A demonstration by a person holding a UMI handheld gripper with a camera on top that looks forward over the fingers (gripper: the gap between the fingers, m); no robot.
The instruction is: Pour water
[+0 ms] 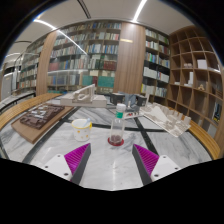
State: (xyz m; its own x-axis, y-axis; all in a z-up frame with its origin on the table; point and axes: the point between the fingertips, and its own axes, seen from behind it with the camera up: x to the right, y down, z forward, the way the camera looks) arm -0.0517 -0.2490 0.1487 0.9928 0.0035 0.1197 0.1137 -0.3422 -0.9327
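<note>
Claw released, its pink pads apart; clear plastic bottle stands upright on pale marble desk, just ahead

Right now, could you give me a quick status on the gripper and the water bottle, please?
Hand-held gripper open, empty. Bottle upright on the table, just ahead of the fingers, untouched. Cup to its left. Path clear.
</note>
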